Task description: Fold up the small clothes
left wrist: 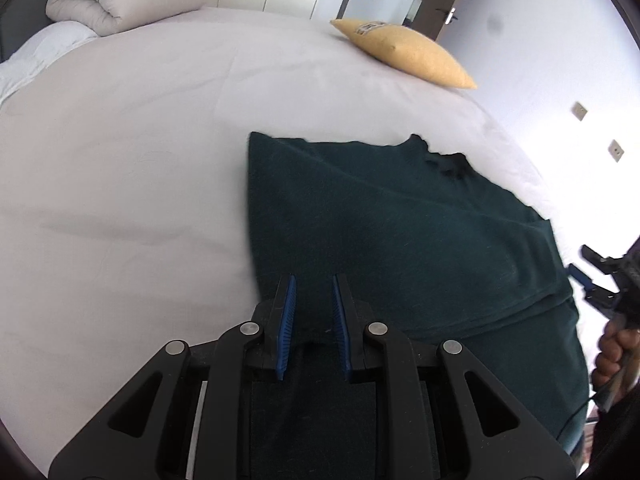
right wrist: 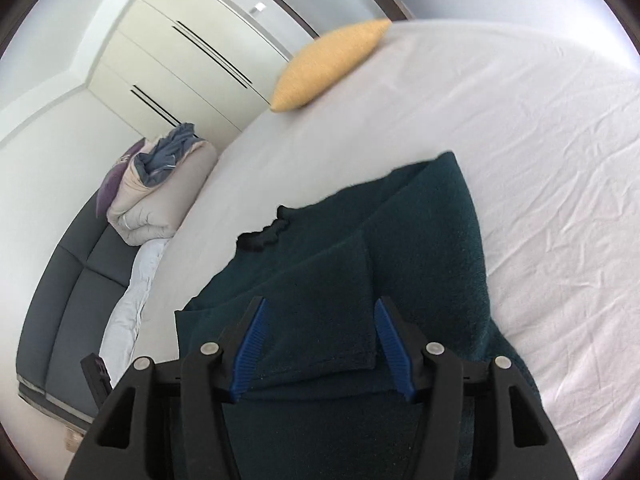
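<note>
Blue-padded fingers of the left gripper (left wrist: 314,280) fill the foreground of the left wrist view; we see a narrow gap between the pads with dark cloth beneath, and we cannot tell whether they pinch a fold or merely hover. Beside it lies the task's thing, a dark green garment (left wrist: 400,224), spread on the white bed sheet (left wrist: 140,152); its black collar (left wrist: 448,160) lies at the edge of the garment farthest from the grippers. We read the sides as already turned inward, since a flap (right wrist: 332,300) overlies the garment's body in the right wrist view. Over that flap stands the right gripper (right wrist: 320,308), its pads set well apart with nothing pressed between them. Beyond the collar, at the sheet's far edge, rests a yellow cushion (left wrist: 404,52); away from the garment, at the bed's head, sits a rolled duvet (left wrist: 96,0).

We judge three risks. A loose flap may slide off the garment if either gripper drags across it. A grip taking only the top layer would lift the flap and undo the fold. The soft sheet may bunch up under the garment and get pinched along with it.
</note>
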Demonstrator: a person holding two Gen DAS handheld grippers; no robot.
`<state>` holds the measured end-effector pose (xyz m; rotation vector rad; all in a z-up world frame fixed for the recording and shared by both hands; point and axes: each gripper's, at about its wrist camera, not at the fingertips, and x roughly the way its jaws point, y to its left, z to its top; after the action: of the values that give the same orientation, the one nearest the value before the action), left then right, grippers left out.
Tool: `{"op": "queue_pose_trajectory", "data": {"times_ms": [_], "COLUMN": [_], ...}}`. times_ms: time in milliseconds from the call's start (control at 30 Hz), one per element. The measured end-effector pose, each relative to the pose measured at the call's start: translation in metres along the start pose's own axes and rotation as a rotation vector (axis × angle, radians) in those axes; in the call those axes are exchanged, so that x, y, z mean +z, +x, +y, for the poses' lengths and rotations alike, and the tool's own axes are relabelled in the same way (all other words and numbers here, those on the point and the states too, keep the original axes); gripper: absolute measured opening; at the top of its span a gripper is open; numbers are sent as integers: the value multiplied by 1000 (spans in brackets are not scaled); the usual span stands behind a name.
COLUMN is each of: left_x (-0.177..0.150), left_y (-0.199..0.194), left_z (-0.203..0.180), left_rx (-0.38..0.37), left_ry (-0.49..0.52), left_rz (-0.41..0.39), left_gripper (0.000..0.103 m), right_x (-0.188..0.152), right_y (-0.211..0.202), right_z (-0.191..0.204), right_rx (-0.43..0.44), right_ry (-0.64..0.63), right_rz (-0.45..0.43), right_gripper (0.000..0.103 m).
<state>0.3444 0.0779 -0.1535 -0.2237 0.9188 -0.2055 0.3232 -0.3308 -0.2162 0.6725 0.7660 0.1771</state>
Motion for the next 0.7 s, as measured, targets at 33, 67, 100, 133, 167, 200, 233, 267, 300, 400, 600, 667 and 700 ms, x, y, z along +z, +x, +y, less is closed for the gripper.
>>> {"op": "queue_pose_trajectory", "data": {"times_ms": [33, 67, 100, 133, 167, 200, 233, 267, 300, 400, 600, 667, 700], "left_x": [0, 0, -1, -2, -3, -4, -5, -5, -5, -3, -4, -4, -5], "left_y": [4, 9, 14, 18, 22, 25, 26, 27, 28, 33, 32, 32, 32], "left_z": [-2, -4, -5, -5, -6, -6, -6, -6, -7, -7, -9, -9, -9], "left_rx": [2, 7, 10, 9, 5, 1, -1, -3, -2, -1, 0, 0, 2], "left_ry": [7, 16, 23, 26, 28, 29, 30, 34, 41, 57, 105, 112, 114], "left_rz": [17, 35, 45, 48, 50, 54, 56, 55, 60, 74, 107, 113, 113], "left_gripper": [18, 18, 18, 18, 18, 18, 18, 18, 18, 18, 18, 18, 18], "right_x": [1, 0, -2, -4, -5, -5, -5, -5, -6, -6, -13, -15, -17], "right_y": [10, 18, 25, 30, 30, 30, 31, 33, 36, 34, 22, 24, 27], "right_z": [-3, -6, -10, -9, -6, -3, 1, 4, 6, 6, 1, -5, -11], "right_rx": [-29, -54, -73, -78, -86, -95, -104, -108, -118, -140, -136, -137, -128], "right_ry": [13, 37, 64, 62, 44, 27, 10, -11, -25, -38, -12, 6, 24], "right_rz": [38, 73, 107, 116, 110, 113, 125, 142, 163, 172, 151, 152, 153], "right_gripper": [59, 59, 59, 59, 59, 59, 54, 30, 17, 10, 7, 7, 7]}}
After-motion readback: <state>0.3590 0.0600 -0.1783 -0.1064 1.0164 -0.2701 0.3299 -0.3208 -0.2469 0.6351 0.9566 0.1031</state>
